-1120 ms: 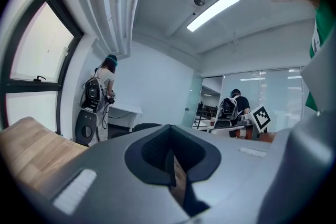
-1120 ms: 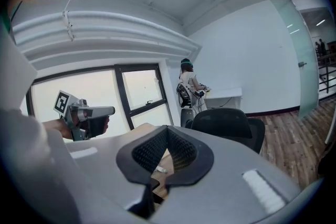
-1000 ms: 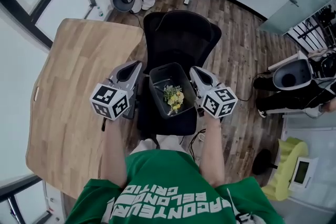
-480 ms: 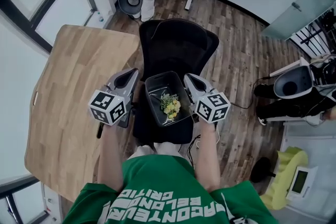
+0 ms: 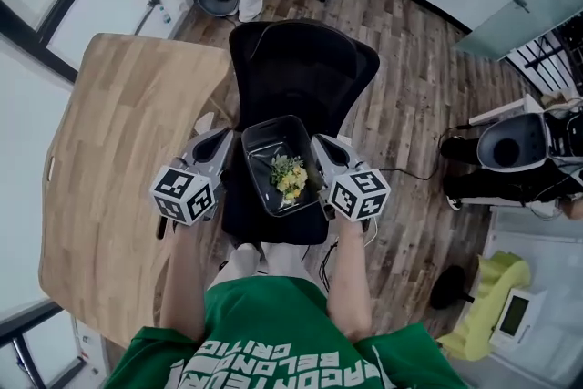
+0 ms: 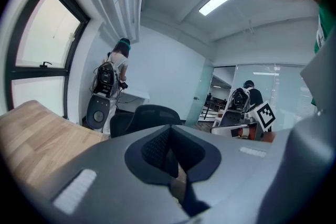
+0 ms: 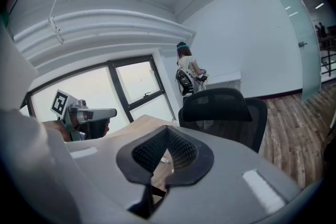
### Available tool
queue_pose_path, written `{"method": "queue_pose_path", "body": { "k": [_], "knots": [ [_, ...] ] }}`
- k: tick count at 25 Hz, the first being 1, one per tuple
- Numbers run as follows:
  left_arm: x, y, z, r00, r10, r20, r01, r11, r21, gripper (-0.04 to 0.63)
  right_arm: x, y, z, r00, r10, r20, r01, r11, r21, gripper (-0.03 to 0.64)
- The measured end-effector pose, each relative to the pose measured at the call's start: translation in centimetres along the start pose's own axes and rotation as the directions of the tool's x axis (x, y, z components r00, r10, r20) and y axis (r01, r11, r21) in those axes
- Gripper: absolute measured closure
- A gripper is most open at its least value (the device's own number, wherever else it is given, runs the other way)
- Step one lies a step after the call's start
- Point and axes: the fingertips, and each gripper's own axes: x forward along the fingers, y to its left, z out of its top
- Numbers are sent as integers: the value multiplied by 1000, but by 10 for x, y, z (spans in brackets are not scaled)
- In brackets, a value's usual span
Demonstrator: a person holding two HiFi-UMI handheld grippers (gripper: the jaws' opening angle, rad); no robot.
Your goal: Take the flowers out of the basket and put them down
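**Flowers not yet removed; both claws closed beside the basket**

**Position of the task items.** The flowers, a small yellow and pale bunch with green leaf, lie inside the dark rectangular basket, towards the end nearer the person. The basket is over the seat of a black office chair, directly in front of the person. The head view does not settle whether it rests on the seat or is held just clear of it.

**Grippers.** The left gripper and the right gripper lie along the basket's two long sides, one on each, both pointing away from the person and roughly parallel to the walls. Each gripper view shows its jaws brought fully together, with nothing caught between the pads. Only room shows ahead of them: chair back, wooden tabletop, window. Whether the gripper bodies press on the basket walls or merely sit just beside them cannot be determined.

**Assessment of placement.** The symmetrical flanking position suits steadying or carrying the basket between the two tools, not picking from it. Neither claw is aimed into the opening. The wooden table at the person's left is the nearest bare surface and a probable place to put the flowers down.

**Outstanding.** The removal step has not begun. One claw will need to open and be tilted down into the basket to take the bunch by its stems. The blooms look soft and would crush under a hard grip.
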Motion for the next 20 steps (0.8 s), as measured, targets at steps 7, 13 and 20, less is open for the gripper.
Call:
{"method": "queue_pose_path", "body": {
  "k": [7,13,20],
  "knots": [
    [28,6,-70,994,-15,-109,10,999,-52,577,31,-31,-75,993,7,-114,-1,998,59,611],
    [46,13,-124,984,-33,-173,18,996,-88,577,63,-58,-137,977,25,-210,-8,997,82,611],
    [51,32,-173,977,-24,-212,-5,991,-135,577,96,-69,-189,954,53,-296,-29,996,84,611]
  ]
}}
